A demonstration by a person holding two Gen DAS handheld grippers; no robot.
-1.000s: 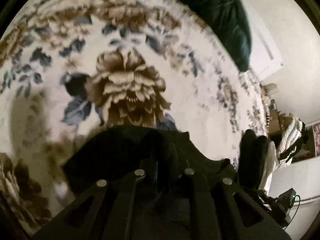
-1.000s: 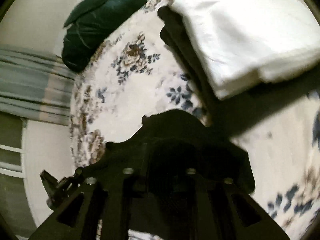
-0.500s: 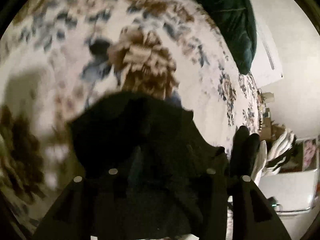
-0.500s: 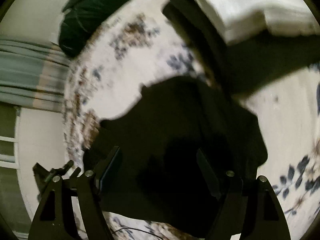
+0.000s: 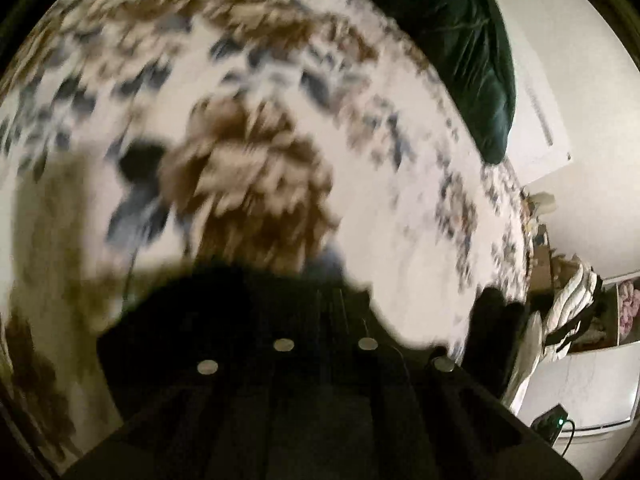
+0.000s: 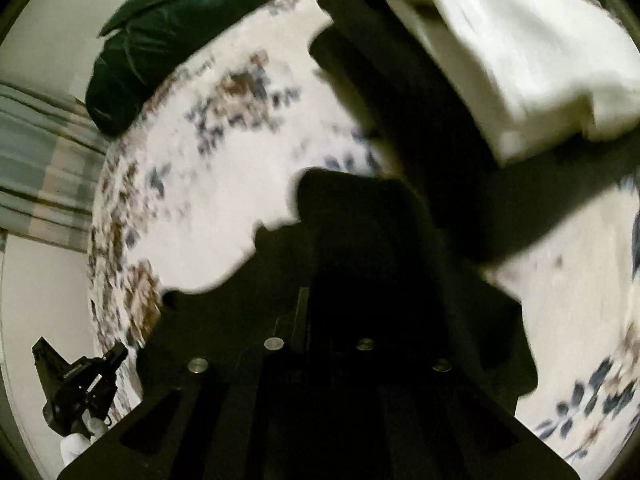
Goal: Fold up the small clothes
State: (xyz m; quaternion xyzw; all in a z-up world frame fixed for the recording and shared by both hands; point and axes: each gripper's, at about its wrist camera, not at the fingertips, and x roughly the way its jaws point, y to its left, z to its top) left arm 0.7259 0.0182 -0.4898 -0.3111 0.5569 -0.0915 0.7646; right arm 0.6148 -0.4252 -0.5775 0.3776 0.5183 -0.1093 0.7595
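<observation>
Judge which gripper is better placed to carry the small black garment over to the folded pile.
Probably the right. The right gripper is shut on the small black garment, beside the folded white cloth on its dark stack; the left gripper faces only the floral bedspread.

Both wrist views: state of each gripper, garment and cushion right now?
Left gripper: shut on black garment.
Right gripper: shut on the same black cloth.
White cloth: folded, lying on a dark folded piece.
Green cushion: lying at the floral bedspread's edge.
</observation>
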